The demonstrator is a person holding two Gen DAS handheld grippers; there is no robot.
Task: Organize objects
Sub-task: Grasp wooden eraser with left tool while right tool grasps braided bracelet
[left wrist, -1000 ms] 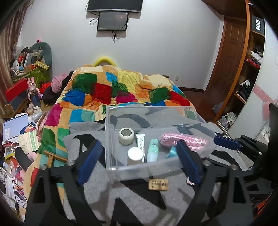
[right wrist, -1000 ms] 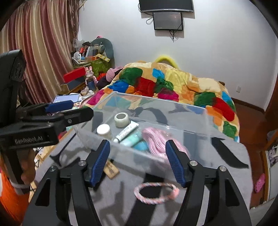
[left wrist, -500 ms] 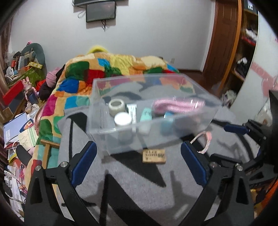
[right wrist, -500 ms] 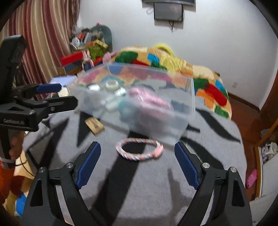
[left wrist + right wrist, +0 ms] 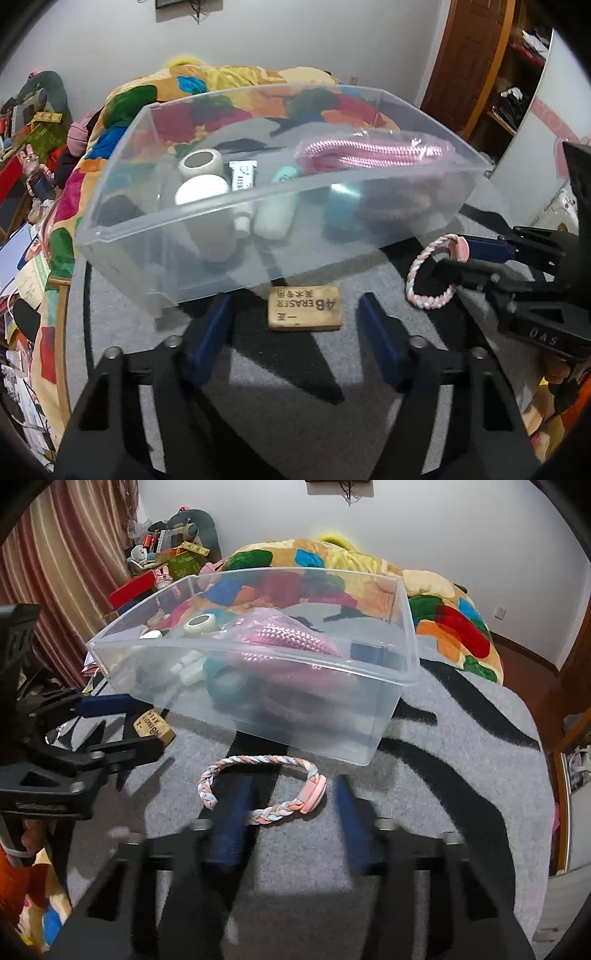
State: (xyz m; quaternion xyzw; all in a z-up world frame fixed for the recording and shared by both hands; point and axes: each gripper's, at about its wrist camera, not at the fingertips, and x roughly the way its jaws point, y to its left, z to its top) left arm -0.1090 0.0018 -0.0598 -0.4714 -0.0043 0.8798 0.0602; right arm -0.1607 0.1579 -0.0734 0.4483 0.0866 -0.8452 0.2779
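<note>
Both of my tools have dropped from level with the bin to just over the grey felt table (image 5: 461, 775), so the two loose things now sit right at my fingertips. My left tool (image 5: 295, 314) is spread, its blue pads either side of the tan 4B eraser (image 5: 303, 308) without touching it. My right tool (image 5: 291, 805) is spread too, a little blurred, with the braided pastel bracelet (image 5: 258, 786) lying flat between its pads, the left pad under the braid's near edge. Just beyond both sits the clear plastic bin (image 5: 258, 236), which already holds a tape roll (image 5: 201, 162), a white-capped bottle (image 5: 201, 188), a small tube (image 5: 242, 175), a mint bottle (image 5: 275, 218) and a pink rope (image 5: 369, 153). I judge the eraser and bracelet are the last pieces to go in, and each tool is lined up to pinch its own. Far behind lies the patchwork quilt (image 5: 332, 565) on the bed.
</note>
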